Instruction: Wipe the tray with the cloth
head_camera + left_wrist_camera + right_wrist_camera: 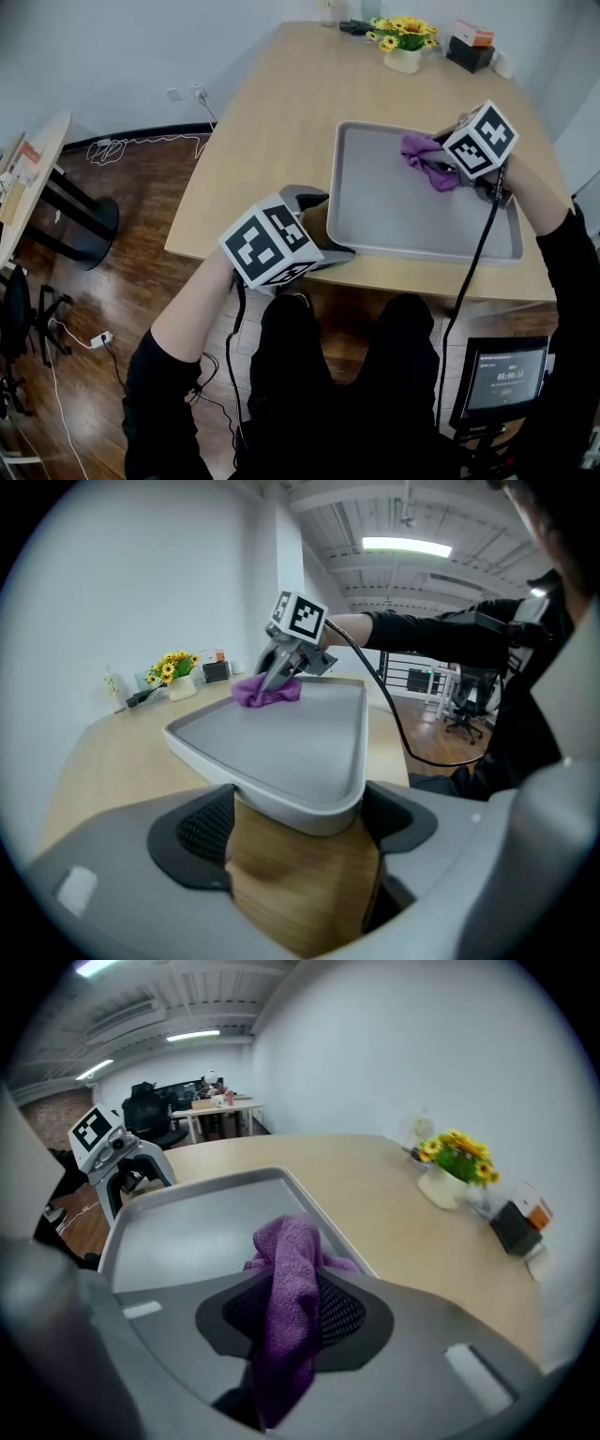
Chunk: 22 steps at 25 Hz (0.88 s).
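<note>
Pale wooden bench, white-walled office. Grey rectangular plastic tray: near corner sat between left gripper jaws, which pressed its rim, probably steadying it. Purple terry cloth: pinched between closed right gripper jaws, bunched ahead of them on the tray floor for wiping.

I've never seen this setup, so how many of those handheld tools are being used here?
2. The left tool grips the tray's near left corner; the right tool pinches the cloth over the tray's far right part. None seems hidden.
</note>
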Available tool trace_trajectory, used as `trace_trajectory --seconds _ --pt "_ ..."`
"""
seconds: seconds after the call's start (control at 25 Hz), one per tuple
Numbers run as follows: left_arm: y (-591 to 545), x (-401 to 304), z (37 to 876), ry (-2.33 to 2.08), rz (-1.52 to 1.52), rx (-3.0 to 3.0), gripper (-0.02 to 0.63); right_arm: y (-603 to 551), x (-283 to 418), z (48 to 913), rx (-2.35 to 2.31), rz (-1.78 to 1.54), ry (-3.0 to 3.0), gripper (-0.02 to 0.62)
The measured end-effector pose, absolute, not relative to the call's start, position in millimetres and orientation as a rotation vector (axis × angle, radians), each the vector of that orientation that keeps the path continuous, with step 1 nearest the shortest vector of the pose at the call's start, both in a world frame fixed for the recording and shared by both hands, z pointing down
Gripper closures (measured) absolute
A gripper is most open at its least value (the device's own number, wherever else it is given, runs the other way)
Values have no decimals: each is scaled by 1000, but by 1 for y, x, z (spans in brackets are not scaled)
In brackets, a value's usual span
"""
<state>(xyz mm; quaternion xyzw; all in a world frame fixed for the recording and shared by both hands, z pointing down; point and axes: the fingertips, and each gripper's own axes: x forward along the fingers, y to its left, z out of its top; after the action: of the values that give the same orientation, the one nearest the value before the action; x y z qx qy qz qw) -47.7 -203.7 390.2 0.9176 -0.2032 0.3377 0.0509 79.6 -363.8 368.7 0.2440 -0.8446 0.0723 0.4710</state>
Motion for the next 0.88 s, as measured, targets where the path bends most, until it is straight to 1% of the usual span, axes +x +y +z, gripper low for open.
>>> trace_trajectory --seconds 0.16,0.24,0.32,0.44,0.68,0.76,0.88 --pt "-204 -48 389 -614 1031 2786 187 -376 202 367 829 237 -1894 499" --pt "-204 -48 387 -617 1030 2784 187 -383 231 366 894 268 -1848 497" --pt "-204 -46 386 -620 1026 2787 187 -388 232 365 911 287 -1826 499" --pt "-203 -43 386 -614 1021 2791 189 -395 194 366 867 232 -1815 502" --pt "-201 -47 385 -608 1025 2788 189 -385 21 365 594 36 -1993 502" --pt "-202 -48 386 -610 1023 2790 189 -384 -24 365 542 -35 -2026 502" --pt "-203 -47 387 -612 1022 2796 189 -383 -58 365 520 -106 -2056 502"
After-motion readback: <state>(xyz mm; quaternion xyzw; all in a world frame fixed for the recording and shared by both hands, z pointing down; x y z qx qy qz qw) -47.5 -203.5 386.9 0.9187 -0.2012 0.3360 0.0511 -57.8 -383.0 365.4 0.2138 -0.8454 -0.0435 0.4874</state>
